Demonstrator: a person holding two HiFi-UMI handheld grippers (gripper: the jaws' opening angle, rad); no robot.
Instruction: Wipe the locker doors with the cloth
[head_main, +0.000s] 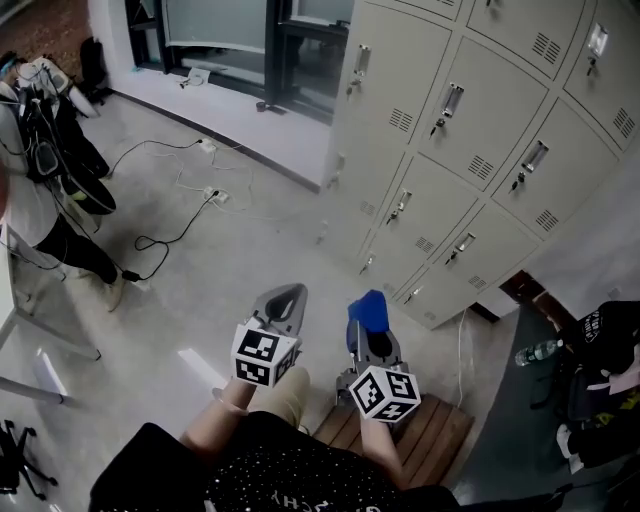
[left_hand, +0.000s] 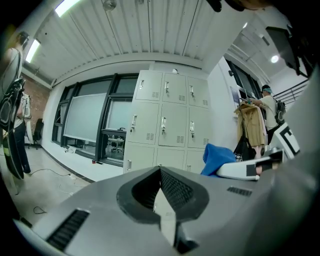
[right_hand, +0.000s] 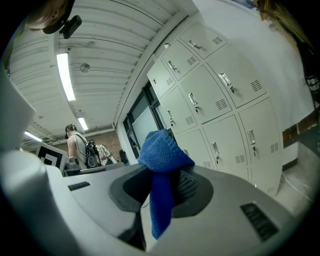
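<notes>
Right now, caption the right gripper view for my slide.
Right hand-held gripper shut on a blue cloth, facing the beige locker doors.

the blue knitted cloth (right_hand: 161, 155) is bunched up and pinched between the fingers (right_hand: 189, 184) of the right gripper (right_hand: 165, 190), with a tail hanging down. the locker doors (head_main: 470, 110), pale grey with slotted vents and metal handles, are all shut, well apart from it.

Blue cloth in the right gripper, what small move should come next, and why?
Probably carry the right gripper forward toward the locker doors: it is shut on the cloth, but the doors stand well apart from it, so no wiping can start yet.
</notes>
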